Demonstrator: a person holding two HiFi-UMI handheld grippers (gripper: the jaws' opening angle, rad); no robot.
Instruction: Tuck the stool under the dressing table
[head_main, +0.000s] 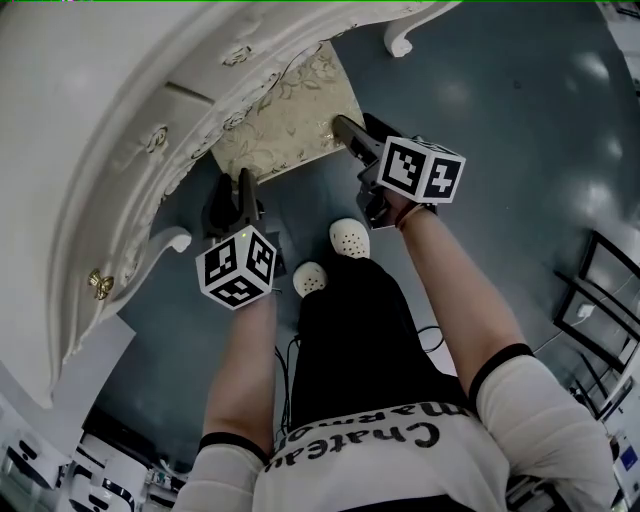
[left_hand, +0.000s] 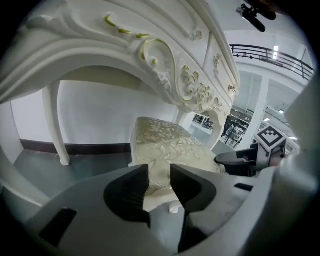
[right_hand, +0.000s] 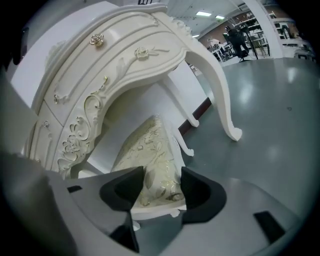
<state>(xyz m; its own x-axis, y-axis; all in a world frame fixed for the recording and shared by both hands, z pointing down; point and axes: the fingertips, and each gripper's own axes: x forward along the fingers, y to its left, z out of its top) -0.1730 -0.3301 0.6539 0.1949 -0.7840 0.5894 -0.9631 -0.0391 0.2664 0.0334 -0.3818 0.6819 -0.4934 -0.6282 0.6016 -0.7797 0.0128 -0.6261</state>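
Observation:
The white carved dressing table (head_main: 120, 130) curves across the upper left. The stool (head_main: 285, 115), white-framed with a pale floral cushion, stands partly under it. My right gripper (head_main: 341, 126) is at the stool's near right corner. In the right gripper view that cushion corner (right_hand: 155, 165) fills the gap between the pads of the right gripper (right_hand: 162, 189), which is shut on it. My left gripper (head_main: 243, 182) points at the stool's near left corner. Its jaws (left_hand: 159, 177) stand apart, with the cushion (left_hand: 165, 142) showing just beyond the gap.
A curled table leg (head_main: 400, 40) stands on the grey floor right of the stool, and another leg (left_hand: 56, 127) at the back left. The person's white shoes (head_main: 348, 238) are just behind the grippers. Black metal frames (head_main: 600, 300) stand at the far right.

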